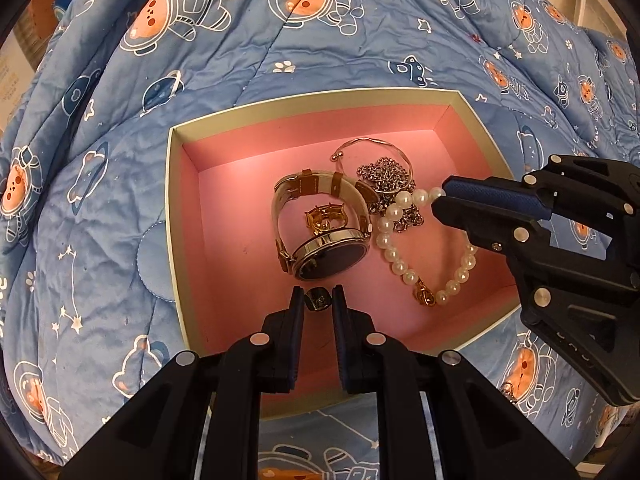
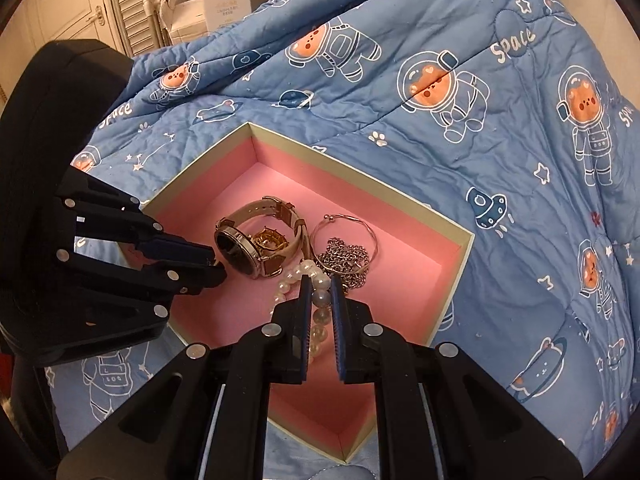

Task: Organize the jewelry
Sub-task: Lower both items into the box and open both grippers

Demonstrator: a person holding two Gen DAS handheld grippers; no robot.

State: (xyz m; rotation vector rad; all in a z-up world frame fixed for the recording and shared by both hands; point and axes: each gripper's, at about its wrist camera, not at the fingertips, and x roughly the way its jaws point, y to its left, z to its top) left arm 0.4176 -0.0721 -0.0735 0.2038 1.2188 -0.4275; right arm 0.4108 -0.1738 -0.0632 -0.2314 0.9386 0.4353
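Box: I see a pink box (image 1: 224,216) with a cream rim. It sits open on the blue blanket (image 1: 120,160). I tell every place from this box.
Watch: the watch (image 1: 328,256) lies on its side near the middle of the box floor. Its face is dark and its strap is pale.
Gold ring: a gold ring (image 1: 325,218) rests inside the loop of the watch strap.
Silver chain: a silver chain (image 1: 384,178) lies in a heap toward the back of the box, beside the watch.
Bangle: a thin silver bangle (image 1: 374,144) lies around the chain heap.
Pearl bracelet: the pearl bracelet (image 1: 400,236) lies on the box floor, next to the watch.
Small ring: a small dark ring (image 1: 318,299) is over the front part of the box floor.
My left gripper (image 1: 318,300): its fingers are close together and they hold the small ring.
My right gripper (image 2: 320,292): its fingers are narrow and they pinch the pearl bracelet at one end.
Blanket: it has space bears on it and lies all around the box.
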